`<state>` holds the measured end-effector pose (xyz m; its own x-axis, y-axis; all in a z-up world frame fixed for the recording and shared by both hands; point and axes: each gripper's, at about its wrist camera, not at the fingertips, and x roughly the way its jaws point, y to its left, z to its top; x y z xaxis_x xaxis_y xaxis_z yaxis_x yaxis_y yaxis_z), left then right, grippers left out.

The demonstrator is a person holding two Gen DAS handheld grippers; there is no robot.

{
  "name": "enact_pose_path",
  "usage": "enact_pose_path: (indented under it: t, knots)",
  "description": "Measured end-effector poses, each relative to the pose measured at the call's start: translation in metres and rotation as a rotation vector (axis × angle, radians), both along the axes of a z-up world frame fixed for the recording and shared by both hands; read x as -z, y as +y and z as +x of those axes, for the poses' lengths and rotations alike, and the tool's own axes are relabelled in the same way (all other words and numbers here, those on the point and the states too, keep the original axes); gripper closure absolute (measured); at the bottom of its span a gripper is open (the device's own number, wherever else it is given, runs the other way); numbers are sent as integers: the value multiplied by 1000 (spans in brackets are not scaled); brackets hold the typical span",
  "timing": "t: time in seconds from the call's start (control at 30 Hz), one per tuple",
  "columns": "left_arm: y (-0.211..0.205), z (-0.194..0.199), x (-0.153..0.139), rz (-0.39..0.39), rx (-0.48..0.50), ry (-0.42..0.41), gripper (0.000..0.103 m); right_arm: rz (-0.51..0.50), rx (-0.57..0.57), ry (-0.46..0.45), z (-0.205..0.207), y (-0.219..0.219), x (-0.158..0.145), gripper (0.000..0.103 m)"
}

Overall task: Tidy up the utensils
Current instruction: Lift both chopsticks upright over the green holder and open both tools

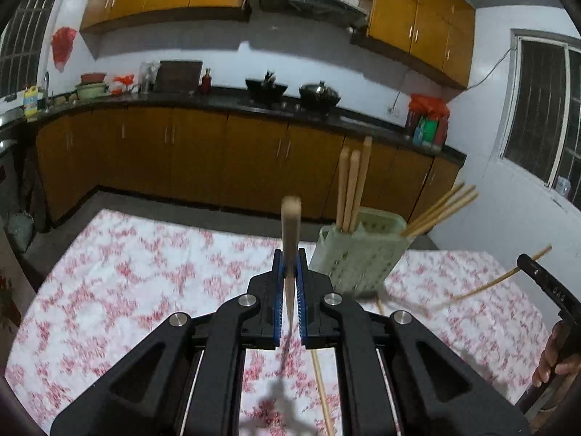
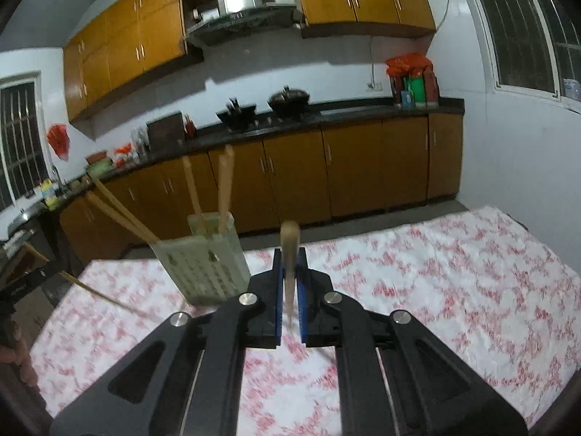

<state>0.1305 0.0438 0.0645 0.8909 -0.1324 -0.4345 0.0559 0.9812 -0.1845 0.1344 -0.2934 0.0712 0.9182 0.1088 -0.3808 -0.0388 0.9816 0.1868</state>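
Observation:
My left gripper is shut on a wooden chopstick whose thick end points up, above the table. My right gripper is shut on another chopstick in the same way. A pale green perforated utensil holder stands on the table between them, ahead of both. It holds wooden-handled utensils and several chopsticks that lean out. A loose chopstick lies on the cloth under the left gripper. At the right edge of the left wrist view, the right gripper shows with its chopstick.
A white cloth with red flowers covers the table. Beyond its far edge is a strip of floor, then wooden cabinets and a dark counter with woks and bottles. A hand holds the right gripper's handle.

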Motion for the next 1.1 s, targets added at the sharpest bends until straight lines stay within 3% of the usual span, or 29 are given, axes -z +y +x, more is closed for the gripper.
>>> enact_pose_path:
  t: [0.33,0.5,0.7,0.87,1.1]
  knots:
    - [-21,-4,-62,-25,46,-174,96,96,-129,-175,-7,19,-73,95]
    - [-39,8,-91,-51,39,-284,96,115,-146,-294,-1,34,-99,95]
    - [-49,32,-101,-67,8,-348,96,143,-115,-401,23,42,-115,95]
    - [-54,52,-90,-52,-12,-350,96,119,-85,-400,53,53,-107,95]
    - [-64,71,-63,-44,13,-293,96,45,-75,-270,95,70,-71,95]
